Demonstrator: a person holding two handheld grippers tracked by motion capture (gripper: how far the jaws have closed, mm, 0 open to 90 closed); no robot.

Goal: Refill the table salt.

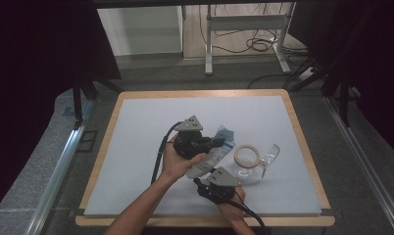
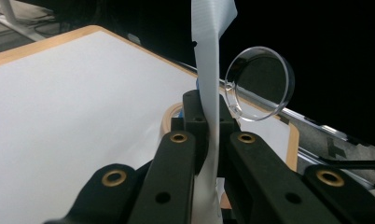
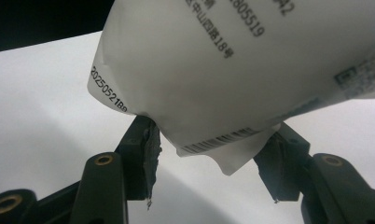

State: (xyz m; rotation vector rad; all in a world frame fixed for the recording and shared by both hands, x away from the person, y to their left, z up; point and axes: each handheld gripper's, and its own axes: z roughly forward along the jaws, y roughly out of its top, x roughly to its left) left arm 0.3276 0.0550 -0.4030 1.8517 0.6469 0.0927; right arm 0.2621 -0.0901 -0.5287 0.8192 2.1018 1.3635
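Observation:
A white pouch [image 1: 210, 154] with a blue top end hangs above the mat between both grippers. My left gripper [image 1: 216, 142] is shut on its flat upper seal; in the left gripper view the thin white strip [image 2: 209, 56] rises from the closed jaws of that gripper [image 2: 209, 109]. My right gripper [image 1: 203, 177] comes from below and holds the pouch's lower end. In the right gripper view the printed pouch [image 3: 232, 70] bulges between the jaws of my right gripper [image 3: 213, 137], with both pads against its bottom corners.
To the right of the pouch, a clear dish [image 1: 249, 171] holds a tan ring [image 1: 246, 155], and a clear round lid [image 1: 272, 152] leans beside it. The same lid [image 2: 260, 84] appears beyond the left jaws. The grey mat [image 1: 146, 142] lies on a wood-rimmed table [image 1: 205, 93].

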